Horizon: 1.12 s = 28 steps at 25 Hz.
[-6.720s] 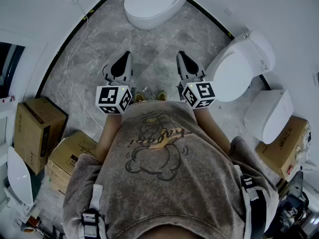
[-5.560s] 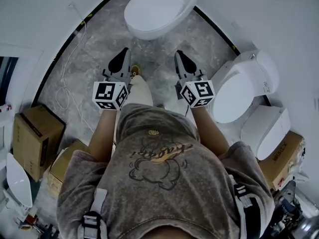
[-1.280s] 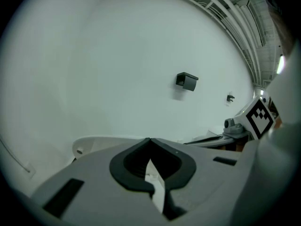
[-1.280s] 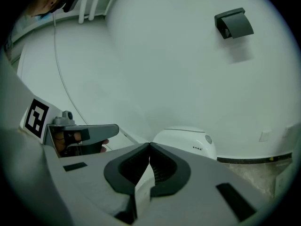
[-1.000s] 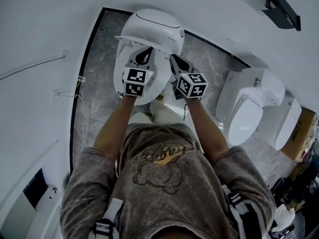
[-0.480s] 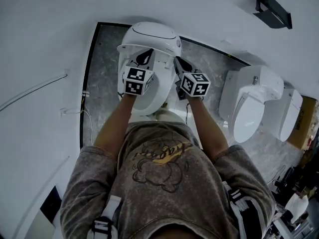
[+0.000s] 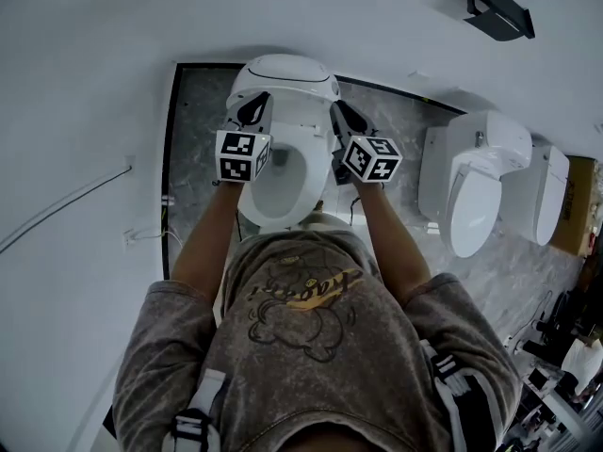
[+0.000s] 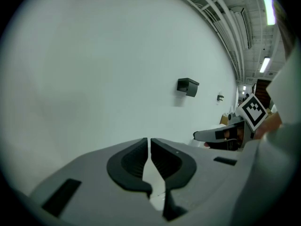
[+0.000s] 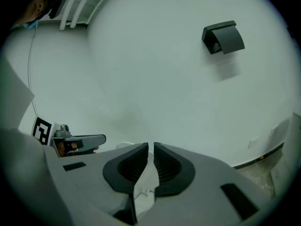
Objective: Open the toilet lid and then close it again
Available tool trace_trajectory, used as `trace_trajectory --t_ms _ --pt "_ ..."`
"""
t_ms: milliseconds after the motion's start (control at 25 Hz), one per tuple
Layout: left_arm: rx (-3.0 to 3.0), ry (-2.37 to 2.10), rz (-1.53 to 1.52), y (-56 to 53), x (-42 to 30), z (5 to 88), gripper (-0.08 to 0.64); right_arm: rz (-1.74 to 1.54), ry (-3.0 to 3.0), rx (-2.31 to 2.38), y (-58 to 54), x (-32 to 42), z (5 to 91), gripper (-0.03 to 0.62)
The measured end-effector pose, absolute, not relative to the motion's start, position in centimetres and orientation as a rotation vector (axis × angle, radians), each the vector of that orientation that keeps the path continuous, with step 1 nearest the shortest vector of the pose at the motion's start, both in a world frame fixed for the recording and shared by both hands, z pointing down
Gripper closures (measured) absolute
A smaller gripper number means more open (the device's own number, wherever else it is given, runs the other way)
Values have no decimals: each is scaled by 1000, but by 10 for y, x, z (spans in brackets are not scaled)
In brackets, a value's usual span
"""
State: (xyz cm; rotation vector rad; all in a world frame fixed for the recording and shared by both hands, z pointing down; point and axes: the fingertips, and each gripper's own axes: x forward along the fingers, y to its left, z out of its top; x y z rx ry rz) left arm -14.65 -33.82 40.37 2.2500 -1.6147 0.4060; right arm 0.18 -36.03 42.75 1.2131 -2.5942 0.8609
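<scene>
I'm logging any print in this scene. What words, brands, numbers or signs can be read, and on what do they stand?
Nothing here can actually be read.
Shirt: cursive lettering over a cartoon drawing, too blurred to read.
Cardboard box: any print is too small to read.
Left gripper and right gripper: black-and-white square patterns on their cubes, no letters.

We hold the grey-and-black two-jaw left gripper [image 7: 250,111] and its twin, the right gripper [image 7: 341,117], side by side on bare outstretched forearms [image 7: 203,243], both tilted slightly downward, jaws closed together.
</scene>
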Motion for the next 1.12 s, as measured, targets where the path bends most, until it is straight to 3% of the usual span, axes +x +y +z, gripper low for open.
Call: trace_trajectory --t_ms 200,400,1120 --pt "2292 -1568 399 -355 -146 404 457 864 -2624 1202 -373 -9 420 437" --pt "2314 -1504 407 -369 -141 415 290 770 -2615 1139 -377 -20 426 339" --pt "2303 -1431 528 -423 -149 461 270 725 -2563 1029 -423 -46 459 331"
